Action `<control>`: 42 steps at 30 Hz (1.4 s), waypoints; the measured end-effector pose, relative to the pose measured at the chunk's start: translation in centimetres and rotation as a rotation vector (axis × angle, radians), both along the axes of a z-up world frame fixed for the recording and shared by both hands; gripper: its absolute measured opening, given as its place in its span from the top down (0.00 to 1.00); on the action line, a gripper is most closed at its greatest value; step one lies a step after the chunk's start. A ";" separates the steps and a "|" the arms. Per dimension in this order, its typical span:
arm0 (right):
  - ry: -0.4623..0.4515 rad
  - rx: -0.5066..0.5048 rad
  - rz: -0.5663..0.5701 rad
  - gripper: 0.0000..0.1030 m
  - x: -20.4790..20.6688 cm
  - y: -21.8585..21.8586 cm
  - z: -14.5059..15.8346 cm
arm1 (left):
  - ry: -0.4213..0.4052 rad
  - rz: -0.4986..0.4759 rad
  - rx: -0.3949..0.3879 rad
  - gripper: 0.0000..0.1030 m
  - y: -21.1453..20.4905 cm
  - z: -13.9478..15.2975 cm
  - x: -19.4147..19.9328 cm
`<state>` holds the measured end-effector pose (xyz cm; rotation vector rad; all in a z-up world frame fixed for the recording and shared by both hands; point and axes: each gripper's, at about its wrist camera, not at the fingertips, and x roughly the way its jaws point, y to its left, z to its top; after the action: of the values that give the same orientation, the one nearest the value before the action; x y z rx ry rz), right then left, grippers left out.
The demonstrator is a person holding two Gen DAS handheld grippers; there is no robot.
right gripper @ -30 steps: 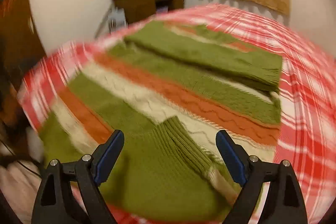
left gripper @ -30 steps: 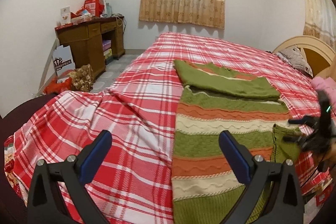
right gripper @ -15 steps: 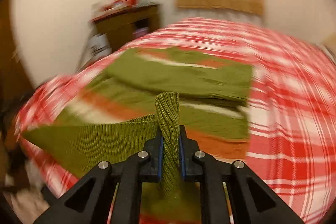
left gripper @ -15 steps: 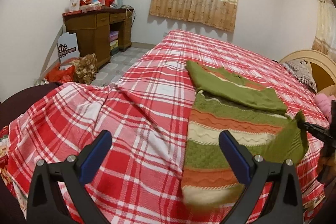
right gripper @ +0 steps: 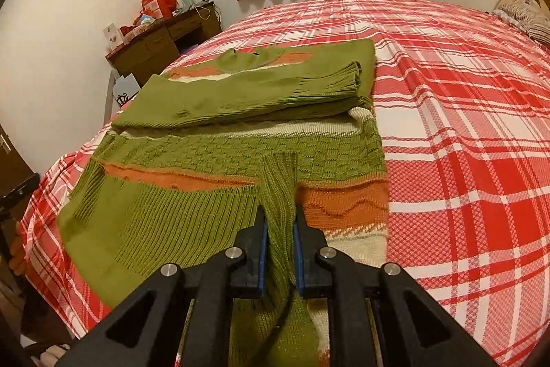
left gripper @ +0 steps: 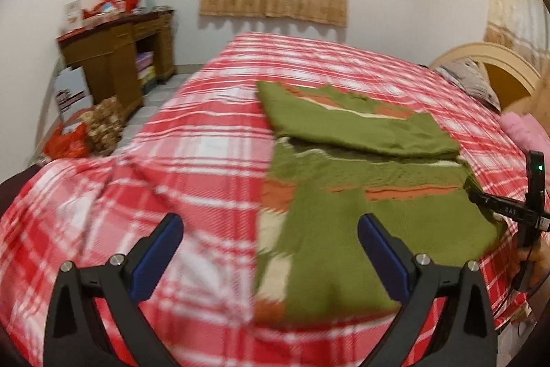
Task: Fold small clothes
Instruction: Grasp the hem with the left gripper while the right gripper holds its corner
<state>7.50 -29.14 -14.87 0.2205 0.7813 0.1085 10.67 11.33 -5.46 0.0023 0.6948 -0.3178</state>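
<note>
Second sleeve [right gripper: 278, 191] is being clamped by right gripper [right gripper: 279, 250], to be carried across sweater [right gripper: 220, 153]; left gripper [left gripper: 270, 250] is being held apart, empty, beside sweater.

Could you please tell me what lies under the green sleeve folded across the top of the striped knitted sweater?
Under the folded green sleeve lies the striped knitted sweater's cream and green body, on the red plaid bedspread. What the sleeve covers is hidden.
</note>
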 end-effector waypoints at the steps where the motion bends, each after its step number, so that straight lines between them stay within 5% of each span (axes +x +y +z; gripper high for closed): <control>1: -0.001 0.003 -0.001 0.87 0.1 -0.1 -0.1 | 0.004 -0.029 -0.002 0.05 -0.9 -0.2 0.6; 9: -0.003 0.020 -0.006 0.87 0.1 -0.3 -0.2 | 0.137 -0.158 0.005 0.44 -4.7 -3.4 3.9; 17: -0.016 0.054 -0.010 0.87 0.1 -0.7 -0.5 | 0.147 -0.138 0.013 0.45 -3.9 -3.4 3.4; 26: -0.029 0.080 -0.007 0.87 0.0 -0.9 -0.7 | 0.145 -0.135 0.031 0.32 -5.2 -4.0 3.7; 28: -0.033 0.087 -0.008 0.87 0.0 -1.0 -0.8 | 0.131 -0.129 0.056 0.42 -5.5 -4.0 3.4; 30: -0.035 0.089 -0.010 0.87 0.0 -0.9 -0.7 | 0.125 -0.144 0.065 0.70 -5.9 -3.7 3.0; 33: -0.036 0.082 -0.010 0.87 0.0 -1.0 -0.7 | 0.138 -0.130 0.039 0.86 -5.5 -3.3 2.7; 38: -0.044 0.089 -0.014 0.87 -0.1 -1.1 -0.9 | 0.106 -0.174 -0.067 0.87 -4.5 -2.0 1.2; 42: -0.048 0.095 -0.014 0.87 -0.2 -1.3 -1.0 | 0.135 -0.184 0.059 0.77 -6.1 -3.4 1.5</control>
<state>7.30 -30.42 -15.87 0.3121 0.7271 0.1370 12.18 5.22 -8.89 0.1026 0.8397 -0.4774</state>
